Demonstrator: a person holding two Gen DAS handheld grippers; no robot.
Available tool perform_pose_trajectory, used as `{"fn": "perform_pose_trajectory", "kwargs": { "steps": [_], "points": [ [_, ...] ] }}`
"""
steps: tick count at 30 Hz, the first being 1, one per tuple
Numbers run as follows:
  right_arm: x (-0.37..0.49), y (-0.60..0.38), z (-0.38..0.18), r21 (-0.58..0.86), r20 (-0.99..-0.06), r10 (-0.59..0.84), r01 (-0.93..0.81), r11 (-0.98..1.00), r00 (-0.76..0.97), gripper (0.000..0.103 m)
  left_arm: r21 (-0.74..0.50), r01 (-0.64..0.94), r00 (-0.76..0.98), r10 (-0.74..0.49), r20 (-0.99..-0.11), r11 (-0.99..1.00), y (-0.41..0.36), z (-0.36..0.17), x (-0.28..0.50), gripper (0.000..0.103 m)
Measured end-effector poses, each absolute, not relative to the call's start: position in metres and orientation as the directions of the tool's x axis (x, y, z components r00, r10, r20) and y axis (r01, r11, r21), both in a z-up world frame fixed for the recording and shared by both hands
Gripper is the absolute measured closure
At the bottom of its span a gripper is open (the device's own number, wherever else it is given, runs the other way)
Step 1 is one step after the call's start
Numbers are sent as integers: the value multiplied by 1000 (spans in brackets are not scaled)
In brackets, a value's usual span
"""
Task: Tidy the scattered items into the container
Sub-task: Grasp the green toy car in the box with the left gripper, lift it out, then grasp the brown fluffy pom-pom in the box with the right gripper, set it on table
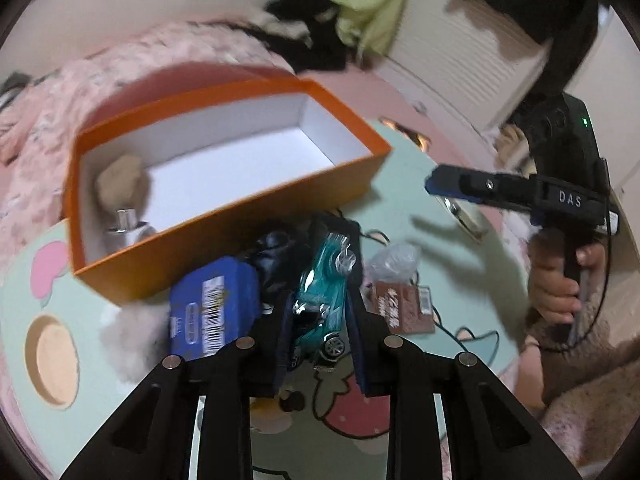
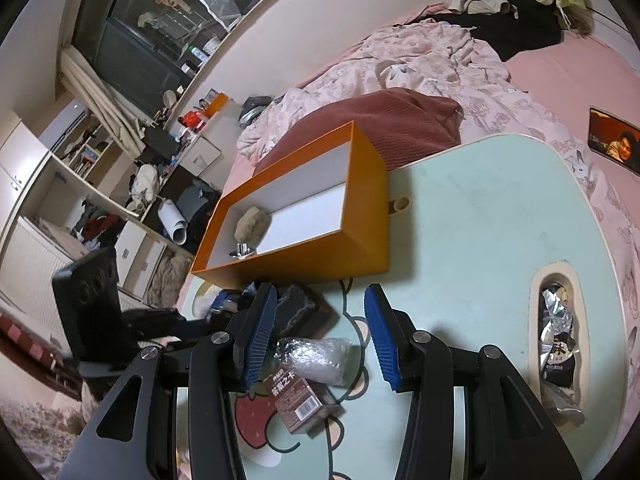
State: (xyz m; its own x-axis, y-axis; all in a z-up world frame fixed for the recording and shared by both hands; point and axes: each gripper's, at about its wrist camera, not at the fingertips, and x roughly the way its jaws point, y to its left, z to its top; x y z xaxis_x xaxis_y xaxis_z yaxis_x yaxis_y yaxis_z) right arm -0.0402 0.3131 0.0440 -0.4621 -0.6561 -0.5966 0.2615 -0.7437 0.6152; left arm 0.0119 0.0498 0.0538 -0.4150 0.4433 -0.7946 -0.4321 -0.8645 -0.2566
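My left gripper point(image 1: 320, 288) is shut on a teal toy car point(image 1: 320, 308), held just in front of the orange box point(image 1: 224, 224). The box point(image 2: 320, 252) lies open on the mint table point(image 2: 480, 240), with a beige fluffy ball point(image 2: 252, 224) and a small silver metal piece point(image 2: 242, 250) in its left end. My right gripper point(image 2: 320, 292) stands open and empty over a crumpled plastic wrap point(image 2: 316, 356) and a brown packet point(image 2: 298, 404). A blue packet point(image 1: 212, 308) and a black object point(image 1: 276, 256) lie by the box's front wall.
A white fluffy tuft point(image 1: 132, 332) lies left of the blue packet. A slot in the table's right side holds a snack bag point(image 2: 558, 344). Pink bedding point(image 2: 420, 64) with clothes lies behind the table. A hand point(image 1: 556, 288) holds the right gripper's handle.
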Motion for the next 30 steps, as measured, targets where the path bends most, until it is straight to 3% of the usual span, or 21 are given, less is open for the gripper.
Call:
{"fn": "perform_pose_trajectory", "kwargs": {
  "steps": [1,3,4,9,13,22,30],
  "points": [
    [-40,311,45,612,-598,-655,265,-745,-462,56,-255,-425,-436,444,-783,-868,47,56,15,56],
    [-41,307,47,604,-602,-654,274,-748,-459,56,-247,-405,-490,437,-755,-880,41,61,26,38],
    [-41,305,48,600,-602,-655,281,-749,-457,56,-234,-392,-520,425,-742,-889,38,63,32,34],
    [-49,284,60,578,-606,-663,330,-747,-439,56,-129,-291,-645,294,-705,-948,23,64,61,32],
    [-64,258,71,552,-627,-662,366,-749,-410,56,-71,-168,-703,170,-691,-983,9,54,83,21],
    [-122,167,73,579,-695,-689,409,-706,-207,56,102,-84,-628,-26,-778,-991,3,8,92,16],
    [-170,98,27,521,-812,-571,291,-803,-120,56,91,-100,-621,-10,-783,-991,0,2,93,12]
  ]
}}
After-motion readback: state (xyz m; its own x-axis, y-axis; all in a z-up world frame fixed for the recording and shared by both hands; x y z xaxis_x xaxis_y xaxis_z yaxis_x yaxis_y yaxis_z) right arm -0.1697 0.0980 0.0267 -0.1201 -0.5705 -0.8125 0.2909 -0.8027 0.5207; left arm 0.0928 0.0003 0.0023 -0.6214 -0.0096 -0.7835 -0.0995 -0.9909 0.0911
